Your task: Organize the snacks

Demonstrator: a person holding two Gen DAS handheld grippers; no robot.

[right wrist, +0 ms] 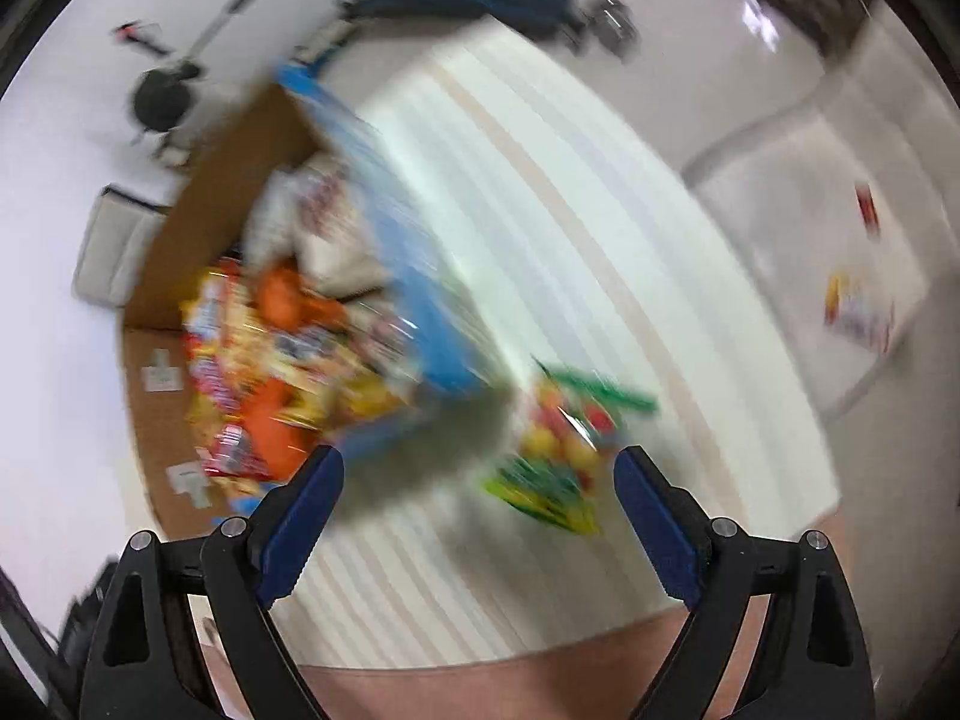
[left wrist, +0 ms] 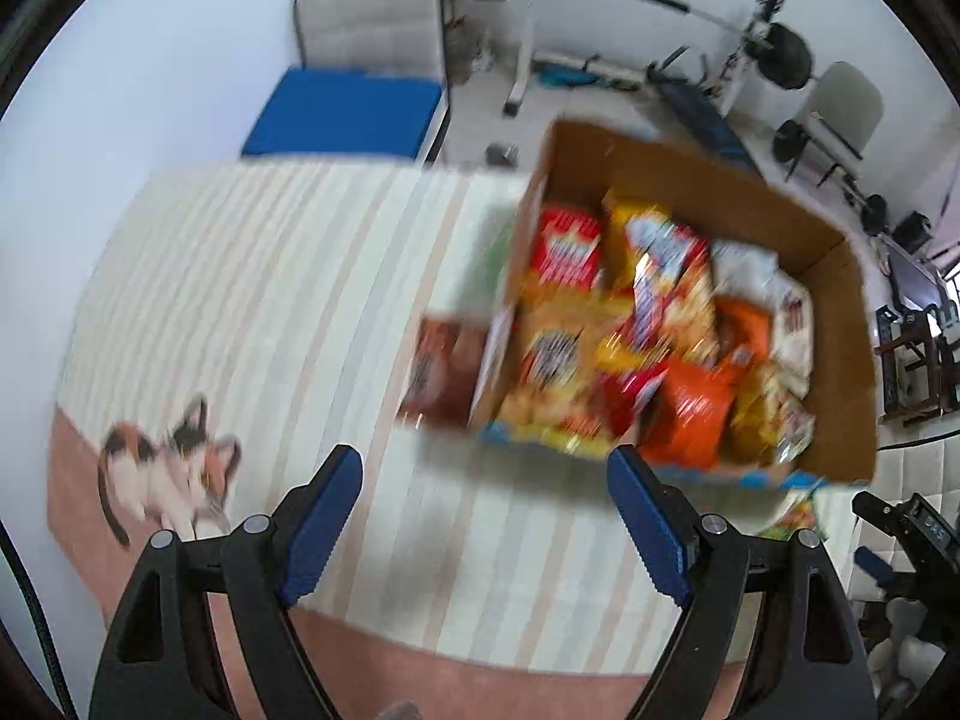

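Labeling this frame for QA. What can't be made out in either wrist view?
- Snack labels in the cardboard box: both views, motion blur.
- Brown packet beside the box: left view, blurred, partly behind the box wall.
- Green and yellow packet on the striped cloth: right view, smeared; left view, cut by the box.
- Left gripper and right gripper open, empty; the hands are out of frame.

Nothing can be read: print on the snack packets (left wrist: 648, 324) in the cardboard box (left wrist: 840, 276) at two o'clock, and on the brown packet (left wrist: 444, 366) beside it, is blurred.
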